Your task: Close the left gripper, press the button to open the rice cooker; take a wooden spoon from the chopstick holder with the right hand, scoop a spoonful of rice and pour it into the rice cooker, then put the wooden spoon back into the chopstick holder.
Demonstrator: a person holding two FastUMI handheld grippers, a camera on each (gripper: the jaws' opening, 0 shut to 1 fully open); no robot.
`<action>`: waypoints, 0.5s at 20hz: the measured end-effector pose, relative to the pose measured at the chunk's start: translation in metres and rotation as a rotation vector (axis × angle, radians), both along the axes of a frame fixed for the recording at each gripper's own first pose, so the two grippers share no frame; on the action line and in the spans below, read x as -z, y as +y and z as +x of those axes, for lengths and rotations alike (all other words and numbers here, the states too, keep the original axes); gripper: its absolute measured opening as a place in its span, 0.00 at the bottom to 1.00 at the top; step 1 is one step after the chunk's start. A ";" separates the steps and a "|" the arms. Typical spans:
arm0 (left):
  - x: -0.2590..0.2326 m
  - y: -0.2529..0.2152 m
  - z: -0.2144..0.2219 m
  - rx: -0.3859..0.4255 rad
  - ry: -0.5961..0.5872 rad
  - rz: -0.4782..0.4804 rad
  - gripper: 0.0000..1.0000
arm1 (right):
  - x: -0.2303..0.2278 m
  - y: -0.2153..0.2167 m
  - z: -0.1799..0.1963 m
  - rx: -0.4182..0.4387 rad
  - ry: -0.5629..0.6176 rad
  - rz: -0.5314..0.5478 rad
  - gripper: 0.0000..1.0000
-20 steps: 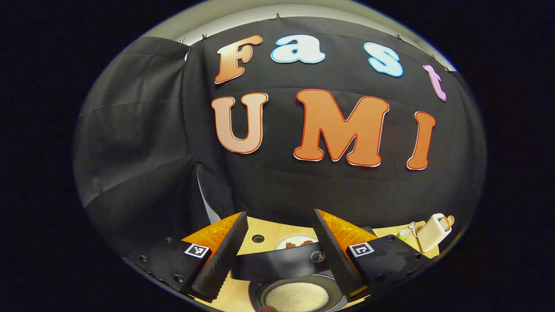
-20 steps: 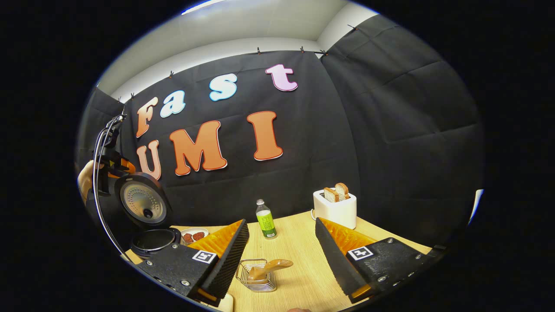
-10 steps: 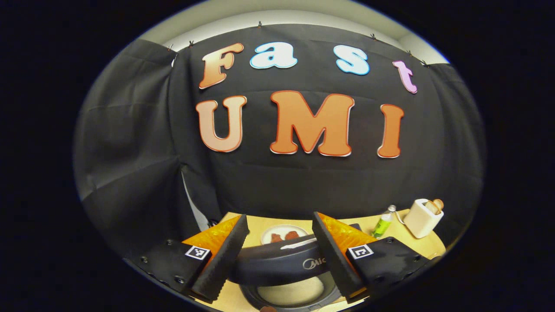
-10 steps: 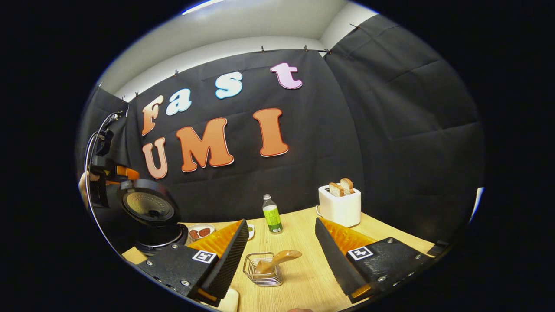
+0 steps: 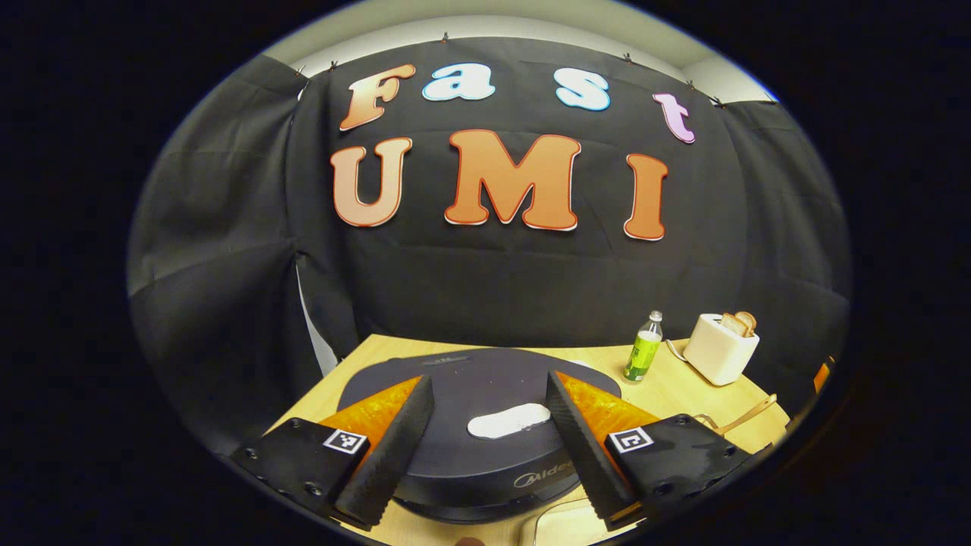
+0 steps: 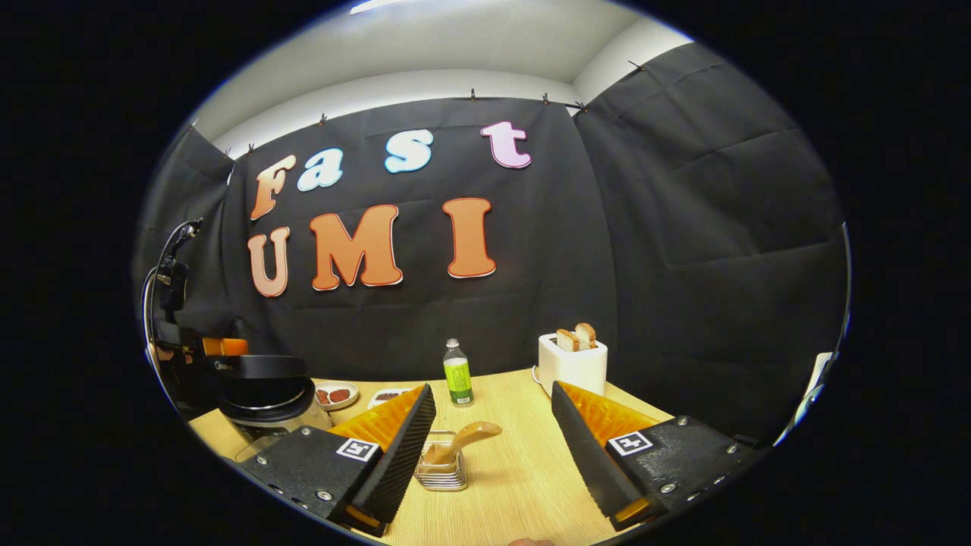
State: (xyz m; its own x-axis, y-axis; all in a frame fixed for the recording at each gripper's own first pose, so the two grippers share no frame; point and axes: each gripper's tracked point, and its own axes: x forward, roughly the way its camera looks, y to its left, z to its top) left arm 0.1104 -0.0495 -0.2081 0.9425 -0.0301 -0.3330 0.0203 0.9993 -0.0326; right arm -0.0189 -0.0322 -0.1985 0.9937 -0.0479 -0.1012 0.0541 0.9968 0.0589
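The left gripper point(image 5: 489, 432) is hovering over the rice cooker point(image 5: 478, 425), its 2 fingers spread wide and gripping nothing; the lid is lying nearly flat, likely because the scooping is finished. The right gripper point(image 6: 493, 447) is hanging above the table point(image 6: 531, 470), fingers also spread and empty, pointing toward the chopstick holder point(image 6: 442, 466). The wooden spoon point(image 6: 459, 444) is sitting inside that wire holder, handle leaning out, which suggests the task is essentially complete. Whether rice is inside the cooker cannot be told.
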 end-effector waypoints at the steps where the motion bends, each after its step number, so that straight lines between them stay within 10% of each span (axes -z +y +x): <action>1: 0.010 0.000 -0.003 -0.004 0.016 0.012 1.00 | 0.002 -0.001 -0.004 0.004 0.006 0.001 0.94; 10: 0.048 -0.004 -0.015 -0.010 -0.083 0.105 1.00 | 0.006 -0.002 -0.029 0.016 0.027 0.017 0.94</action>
